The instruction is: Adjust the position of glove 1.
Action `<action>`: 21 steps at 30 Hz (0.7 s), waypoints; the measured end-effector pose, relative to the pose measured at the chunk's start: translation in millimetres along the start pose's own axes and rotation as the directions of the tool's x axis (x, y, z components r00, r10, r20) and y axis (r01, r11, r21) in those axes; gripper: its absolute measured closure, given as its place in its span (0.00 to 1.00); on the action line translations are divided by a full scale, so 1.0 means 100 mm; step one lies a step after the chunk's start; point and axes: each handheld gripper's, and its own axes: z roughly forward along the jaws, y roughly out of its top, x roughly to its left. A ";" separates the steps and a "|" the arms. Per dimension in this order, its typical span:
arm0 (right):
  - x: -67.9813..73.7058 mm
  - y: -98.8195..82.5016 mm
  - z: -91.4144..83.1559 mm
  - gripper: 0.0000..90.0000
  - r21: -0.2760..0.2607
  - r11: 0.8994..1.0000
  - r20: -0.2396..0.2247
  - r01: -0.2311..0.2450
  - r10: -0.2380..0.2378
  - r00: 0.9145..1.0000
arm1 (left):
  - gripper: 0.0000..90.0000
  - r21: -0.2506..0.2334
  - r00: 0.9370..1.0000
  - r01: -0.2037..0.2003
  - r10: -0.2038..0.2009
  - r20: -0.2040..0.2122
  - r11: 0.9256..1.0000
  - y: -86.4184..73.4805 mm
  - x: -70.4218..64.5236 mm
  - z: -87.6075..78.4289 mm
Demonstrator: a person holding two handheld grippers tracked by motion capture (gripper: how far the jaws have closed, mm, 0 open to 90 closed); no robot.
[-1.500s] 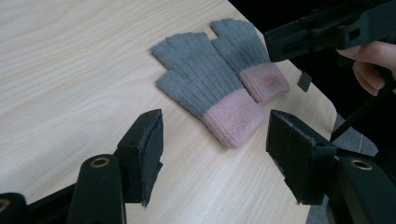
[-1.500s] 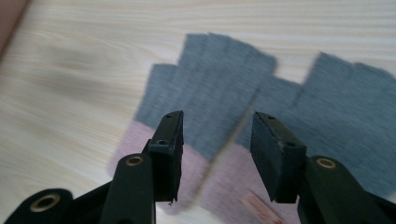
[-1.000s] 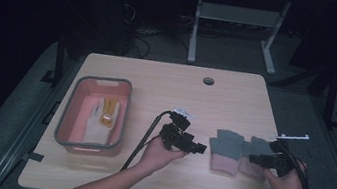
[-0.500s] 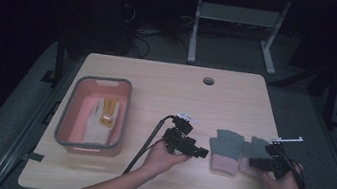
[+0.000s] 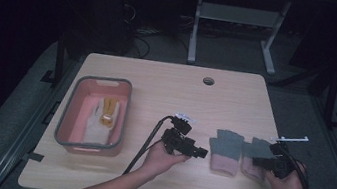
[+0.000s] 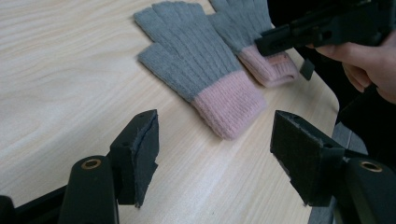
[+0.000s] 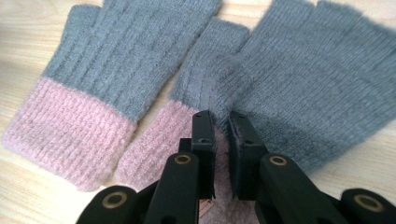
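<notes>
My right claw [image 7: 220, 122] has just been closing and now pinches the pink cuff of the right glove [image 7: 299, 74] on the desk [image 5: 157, 88]. My left claw [image 6: 215, 154] hangs open before the left glove [image 6: 196, 60]. Farther left sits a pink tub [image 5: 68, 115].

A dim lab or recording room, staged for trials: a bare light-wood tabletop [image 5: 167, 87] with a cable grommet hole [image 5: 208, 81] stands on grey carpet [image 5: 301, 107], dark all around; behind it the white metal legs of another bench [image 5: 196, 25] and loose cables on the floor [image 5: 137, 39]
</notes>
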 end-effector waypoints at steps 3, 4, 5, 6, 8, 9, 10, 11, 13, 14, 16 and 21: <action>0.02 0.01 -0.05 0.91 -0.008 1.000 -0.003 0.001 -0.001 1.000 | 0.36 -0.002 1.000 0.003 -0.003 -0.007 1.000 0.00 0.02 0.00; 0.03 0.01 -0.08 0.91 -0.016 1.000 -0.006 0.005 -0.005 1.000 | 0.36 0.000 1.000 0.002 -0.002 -0.008 1.000 -0.01 0.02 0.00; 0.05 0.02 -0.11 0.91 -0.025 1.000 -0.010 0.004 -0.004 1.000 | 0.36 -0.001 1.000 0.005 -0.005 -0.007 1.000 -0.01 0.03 0.00; 0.06 0.04 -0.14 0.91 -0.037 0.999 -0.012 0.010 -0.011 1.000 | 0.36 0.000 1.000 0.007 -0.007 -0.008 1.000 -0.01 0.03 0.00; 0.11 0.07 -0.19 0.91 -0.051 0.999 -0.016 0.015 -0.016 1.000 | 0.36 0.001 1.000 0.004 -0.004 -0.013 1.000 -0.01 0.04 -0.01; 0.13 0.09 -0.22 0.91 -0.061 0.998 -0.019 0.024 -0.025 0.999 | 0.36 0.001 1.000 0.006 -0.006 -0.014 1.000 -0.01 0.05 -0.01; 0.13 0.09 -0.22 0.91 -0.061 0.998 -0.019 0.024 -0.025 0.999 | 0.36 0.001 1.000 0.006 -0.006 -0.014 1.000 -0.01 0.05 -0.01; 0.17 0.12 -0.24 0.91 -0.068 0.997 -0.034 0.026 -0.028 0.999 | 0.36 -0.002 1.000 0.009 -0.009 -0.014 1.000 -0.01 0.05 -0.01; 0.23 0.15 -0.24 0.91 -0.067 0.997 -0.049 0.032 -0.036 0.998 | 0.36 -0.009 1.000 0.018 -0.018 -0.016 1.000 -0.01 0.06 -0.01; 0.27 0.16 -0.23 0.91 -0.069 0.997 -0.055 0.044 -0.048 0.997 | 0.36 -0.009 1.000 0.018 -0.018 -0.016 1.000 -0.01 0.06 -0.01; 0.36 0.20 -0.20 0.91 -0.062 0.996 -0.066 0.066 -0.070 0.995 | 0.36 -0.006 1.000 0.019 -0.019 -0.014 1.000 -0.02 0.07 -0.01; 0.60 0.28 -0.07 0.91 -0.042 0.994 -0.089 0.102 -0.105 0.990 | 0.36 -0.004 1.000 0.028 -0.028 -0.011 1.000 -0.04 0.10 -0.01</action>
